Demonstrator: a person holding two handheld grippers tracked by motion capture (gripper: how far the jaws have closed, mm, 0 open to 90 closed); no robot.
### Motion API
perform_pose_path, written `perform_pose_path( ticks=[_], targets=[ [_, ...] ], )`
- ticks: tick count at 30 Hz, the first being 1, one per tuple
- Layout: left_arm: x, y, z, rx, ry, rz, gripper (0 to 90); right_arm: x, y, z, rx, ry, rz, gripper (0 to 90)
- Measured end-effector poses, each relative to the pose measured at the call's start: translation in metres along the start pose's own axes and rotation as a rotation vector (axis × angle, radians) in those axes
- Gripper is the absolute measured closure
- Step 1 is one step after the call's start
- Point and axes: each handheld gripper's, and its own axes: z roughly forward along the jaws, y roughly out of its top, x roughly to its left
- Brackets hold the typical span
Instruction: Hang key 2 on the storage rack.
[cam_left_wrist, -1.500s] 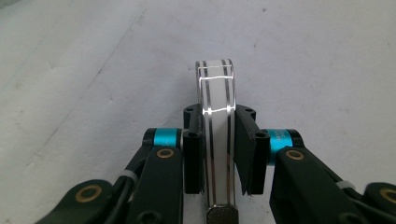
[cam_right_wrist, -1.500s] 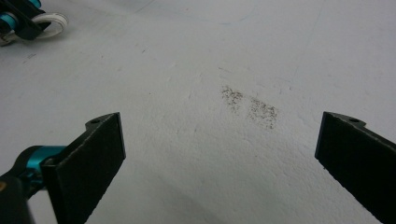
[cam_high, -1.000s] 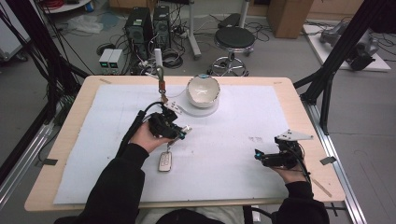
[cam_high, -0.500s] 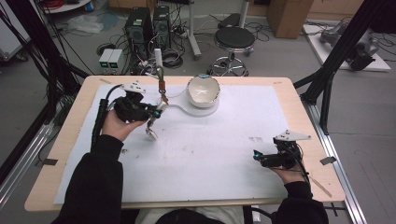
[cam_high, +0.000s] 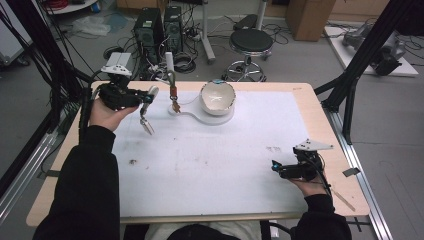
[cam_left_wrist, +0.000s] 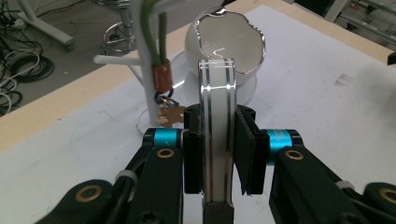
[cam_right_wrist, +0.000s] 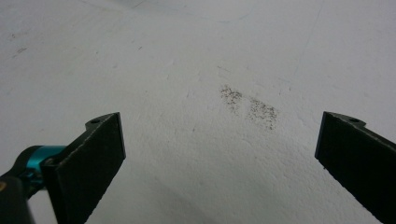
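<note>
My left gripper (cam_high: 149, 95) is raised over the table's back left, shut on a flat white and chrome key fob (cam_left_wrist: 215, 112). The fob stands upright between the pads (cam_left_wrist: 194, 149). A small key piece (cam_high: 146, 125) dangles below the gripper. Just to its right stands a white hook stand (cam_high: 170, 67), from which a green cord with a brown tag and a brass key (cam_left_wrist: 163, 81) hangs. Behind it is a white bowl (cam_high: 218, 96) with a wavy rim (cam_left_wrist: 231, 42). My right gripper (cam_high: 276, 166) rests low at the front right, open over bare white mat (cam_right_wrist: 223, 123).
The white mat (cam_high: 220, 160) covers most of the wooden table (cam_high: 320, 110). A dark smudge (cam_right_wrist: 250, 107) marks the mat ahead of the right gripper. A stool, computer towers and cables stand on the floor beyond the far edge.
The left hand lifted the fob off the mat's middle and carried it up and toward the back left, next to the hook stand. The right hand stayed in place.
</note>
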Motion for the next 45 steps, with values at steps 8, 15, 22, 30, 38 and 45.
perform_pose_path(
  ticks=[8,15,22,30,38,45],
  targets=[
    [0.019,0.017,-0.001,-0.015,0.048,-0.033,74.5,-0.001,0.0,0.001,0.001,-0.001,-0.001,0.6],
    [0.029,0.029,0.003,-0.014,0.074,-0.035,74.6,0.0,-0.001,0.001,0.008,-0.004,-0.003,0.6],
    [0.042,0.037,0.011,-0.036,0.099,-0.047,74.6,-0.001,0.0,0.0,0.004,-0.004,0.003,0.6],
    [0.055,0.051,0.014,-0.032,0.116,-0.059,74.5,-0.002,0.001,0.001,0.0,-0.004,0.003,0.6],
    [0.07,0.064,0.027,-0.004,0.184,-0.069,74.6,-0.004,0.0,0.0,0.001,-0.012,0.004,0.6],
    [0.082,0.069,0.039,-0.003,0.219,-0.094,74.6,-0.004,-0.001,0.0,0.005,-0.009,0.008,0.6]
  ],
)
